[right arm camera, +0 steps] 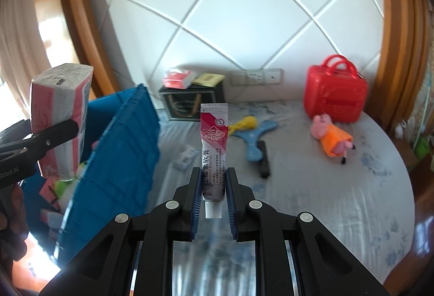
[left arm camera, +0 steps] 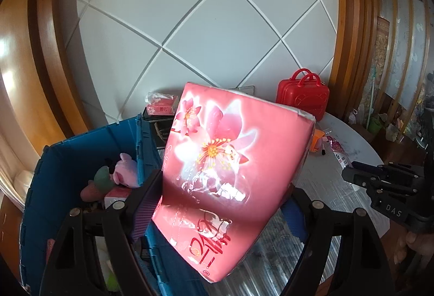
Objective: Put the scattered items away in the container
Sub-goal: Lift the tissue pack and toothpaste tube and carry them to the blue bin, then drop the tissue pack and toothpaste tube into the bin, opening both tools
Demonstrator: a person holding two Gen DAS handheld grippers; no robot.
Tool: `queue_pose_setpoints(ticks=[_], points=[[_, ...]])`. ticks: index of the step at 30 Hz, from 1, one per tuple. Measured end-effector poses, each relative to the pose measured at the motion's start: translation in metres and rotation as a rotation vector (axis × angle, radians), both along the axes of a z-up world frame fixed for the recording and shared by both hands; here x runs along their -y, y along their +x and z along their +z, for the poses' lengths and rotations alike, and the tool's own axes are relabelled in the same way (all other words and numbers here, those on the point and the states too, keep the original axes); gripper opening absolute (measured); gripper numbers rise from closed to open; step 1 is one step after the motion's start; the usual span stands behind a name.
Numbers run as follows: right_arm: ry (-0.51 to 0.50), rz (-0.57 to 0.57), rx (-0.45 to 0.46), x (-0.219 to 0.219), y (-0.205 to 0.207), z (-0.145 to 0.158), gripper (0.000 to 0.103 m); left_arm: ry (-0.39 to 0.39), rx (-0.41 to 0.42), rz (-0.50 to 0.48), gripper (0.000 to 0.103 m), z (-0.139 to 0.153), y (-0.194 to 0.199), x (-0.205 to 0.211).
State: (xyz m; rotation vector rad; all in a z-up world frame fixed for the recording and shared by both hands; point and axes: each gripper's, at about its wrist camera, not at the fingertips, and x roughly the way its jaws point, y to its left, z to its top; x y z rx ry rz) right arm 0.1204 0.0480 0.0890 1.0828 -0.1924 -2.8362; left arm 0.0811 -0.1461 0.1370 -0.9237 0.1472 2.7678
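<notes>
Both grippers are loaded. Left gripper (left arm camera: 225, 203) is clamped across a wide pink tissue pack (left arm camera: 230, 168) printed with blossoms, held in the air at the rim of the blue crate (left arm camera: 81, 138), where plush toys (left arm camera: 119, 171) already lie. Right gripper (right arm camera: 213, 182) pinches a small red-and-white ointment tube (right arm camera: 213, 149) upright, its white cap pointing down between the pads. On the round table (right arm camera: 339, 201), near its back edge, stand a red toy suitcase (right arm camera: 335, 94) and a dark box (right arm camera: 190, 103); a pig doll (right arm camera: 332, 137) and a blue flat toy (right arm camera: 253, 137) lie toward the middle.
</notes>
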Motion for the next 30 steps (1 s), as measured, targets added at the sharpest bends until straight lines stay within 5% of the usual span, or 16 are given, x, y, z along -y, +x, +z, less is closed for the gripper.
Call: queue_pose_setpoints(ticks=[19, 30], points=[[-0.024, 0.188, -0.007, 0.187, -0.046, 0.007, 0.017, 0.009, 0.009, 0.126, 0.081, 0.000, -0.008, 0.167], [-0.013, 0.329, 0.033, 0.282, -0.065, 0.003, 0.017, 0.003, 0.007, 0.300, 0.081, -0.001, -0.015, 0.263]])
